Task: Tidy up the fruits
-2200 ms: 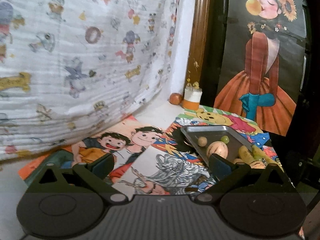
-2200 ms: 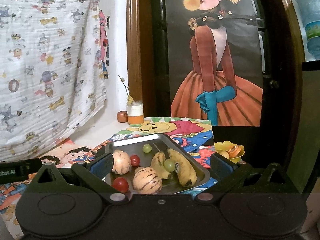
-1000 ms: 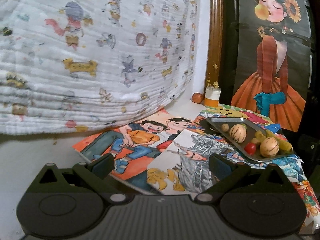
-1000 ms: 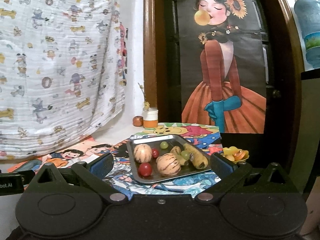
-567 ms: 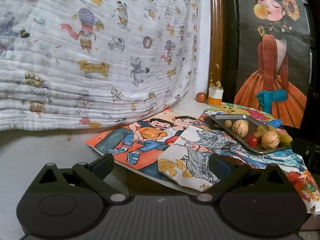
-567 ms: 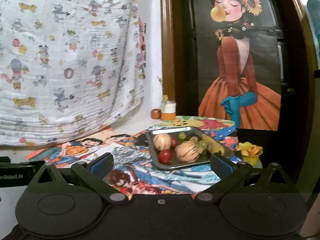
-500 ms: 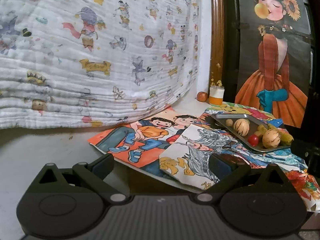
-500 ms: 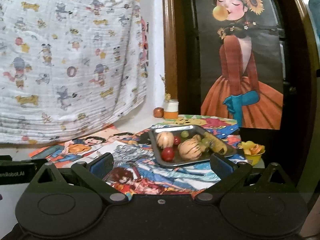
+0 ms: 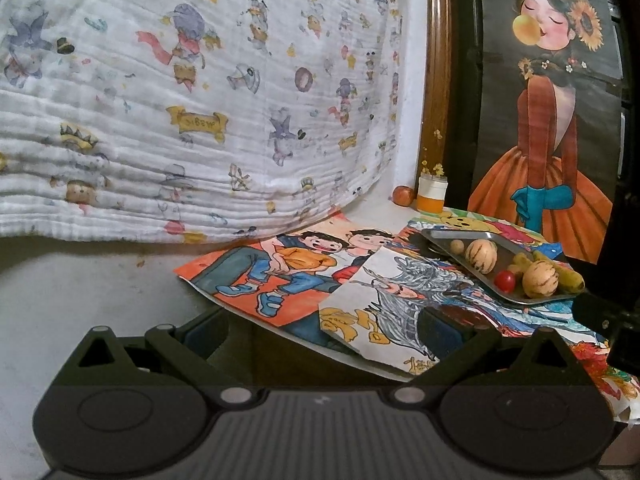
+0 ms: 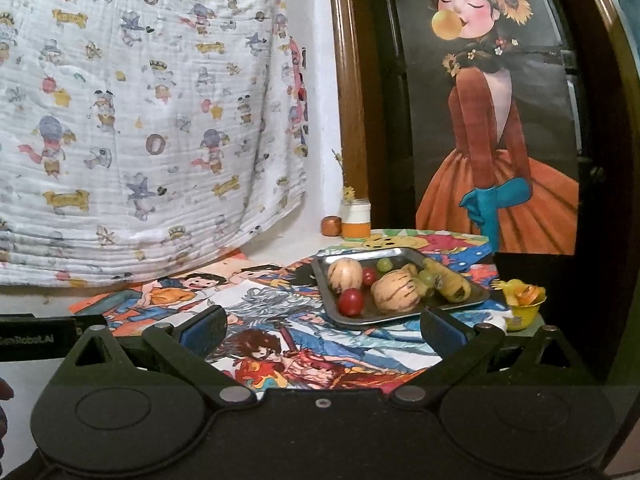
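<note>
A metal tray (image 10: 404, 255) sits on colourful posters and holds two striped melons (image 10: 396, 291), red cherry tomatoes (image 10: 351, 301), green grapes (image 10: 385, 265) and bananas (image 10: 450, 285). The tray also shows in the left wrist view (image 9: 454, 235), far right. My right gripper (image 10: 323, 326) is open and empty, well short of the tray. My left gripper (image 9: 323, 326) is open and empty, near the table's front edge, left of the tray.
A small yellow bowl (image 10: 522, 309) with orange peel stands right of the tray. A white and orange jar (image 10: 355, 223) and a brown round object (image 10: 331, 226) stand at the back by the wooden frame. A printed cloth (image 9: 192, 92) hangs on the left.
Both grippers have pulled back from the tray, which looks smaller and farther away. Both stay open and empty.
</note>
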### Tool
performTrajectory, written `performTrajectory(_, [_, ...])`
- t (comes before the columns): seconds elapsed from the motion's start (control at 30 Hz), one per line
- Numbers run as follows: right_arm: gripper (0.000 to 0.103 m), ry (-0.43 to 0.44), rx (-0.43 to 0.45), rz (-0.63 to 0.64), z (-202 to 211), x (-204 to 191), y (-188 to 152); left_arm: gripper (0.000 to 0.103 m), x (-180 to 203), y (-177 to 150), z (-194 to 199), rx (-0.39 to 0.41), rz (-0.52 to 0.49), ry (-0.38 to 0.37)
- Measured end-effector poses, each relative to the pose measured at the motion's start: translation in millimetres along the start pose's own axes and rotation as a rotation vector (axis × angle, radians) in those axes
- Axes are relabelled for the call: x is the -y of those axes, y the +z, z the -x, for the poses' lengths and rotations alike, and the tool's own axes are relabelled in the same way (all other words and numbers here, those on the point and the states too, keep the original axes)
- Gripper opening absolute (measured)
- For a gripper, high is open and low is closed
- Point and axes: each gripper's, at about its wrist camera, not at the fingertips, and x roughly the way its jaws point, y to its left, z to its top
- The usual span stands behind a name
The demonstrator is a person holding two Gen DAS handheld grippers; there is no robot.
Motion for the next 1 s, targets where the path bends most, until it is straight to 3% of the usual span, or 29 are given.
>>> performTrajectory(1.0, [0.102, -0.020, -0.029, -0.011, -9.8, 1.9, -6.8, 0.103, 3.3, -3.8, -7.2, -0.023, -0.004, -0.011])
